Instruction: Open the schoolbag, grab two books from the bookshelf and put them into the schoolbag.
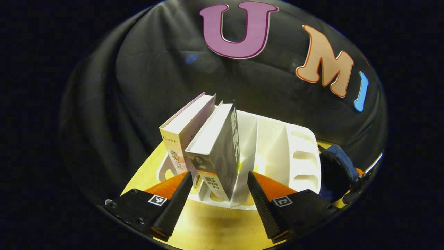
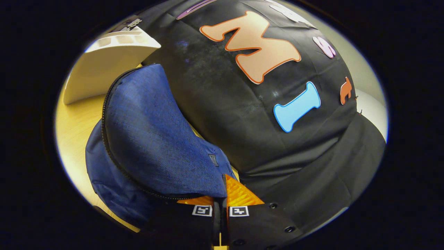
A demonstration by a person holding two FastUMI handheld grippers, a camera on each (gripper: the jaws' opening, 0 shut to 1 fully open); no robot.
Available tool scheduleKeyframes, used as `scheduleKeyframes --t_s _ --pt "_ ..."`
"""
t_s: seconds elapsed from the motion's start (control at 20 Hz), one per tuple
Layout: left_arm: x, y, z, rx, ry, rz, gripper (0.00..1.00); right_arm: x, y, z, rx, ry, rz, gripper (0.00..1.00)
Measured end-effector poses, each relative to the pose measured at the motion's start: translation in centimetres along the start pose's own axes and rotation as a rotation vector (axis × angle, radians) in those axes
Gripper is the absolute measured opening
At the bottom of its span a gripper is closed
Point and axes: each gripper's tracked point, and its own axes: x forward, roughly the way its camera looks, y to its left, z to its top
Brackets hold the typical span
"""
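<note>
Two books lean in the left slots of a white bookshelf [image 1: 274, 149]: a cream-covered book [image 1: 184, 135] and, right of it, a grey book [image 1: 216, 152]. My left gripper [image 1: 219, 175] is open, its fingers either side of the grey book's lower spine without pressing it. The blue schoolbag [image 1: 338, 163] lies just right of the shelf. In the right gripper view the schoolbag's flap [image 2: 156, 139] is lifted along its zipper [image 2: 111, 139], and my right gripper [image 2: 221, 194] is shut on the flap's edge. The bookshelf's end wall [image 2: 107, 66] stands behind the bag.
Shelf and bag rest on a light wooden table [image 1: 208, 225]. The black booth cloth [image 1: 145, 86] hangs close behind both. The shelf's right slots [image 1: 301, 156] hold nothing.
</note>
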Motion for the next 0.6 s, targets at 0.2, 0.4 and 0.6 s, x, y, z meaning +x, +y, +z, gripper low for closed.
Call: scheduleKeyframes --t_s 0.2,0.4,0.6 --pt "1.1 -0.4 1.0 -0.010 0.039 -0.032 0.93 0.4 -0.2 -0.3 0.012 0.003 0.001 0.02" --pt "1.5 -0.8 1.6 0.013 0.125 -0.068 0.89 0.6 -0.1 -0.4 0.013 0.001 0.005 0.02" --pt "1.5 -0.4 1.8 0.091 0.244 -0.073 0.75 0.6 -0.1 -0.5 0.026 0.001 0.009 0.02"
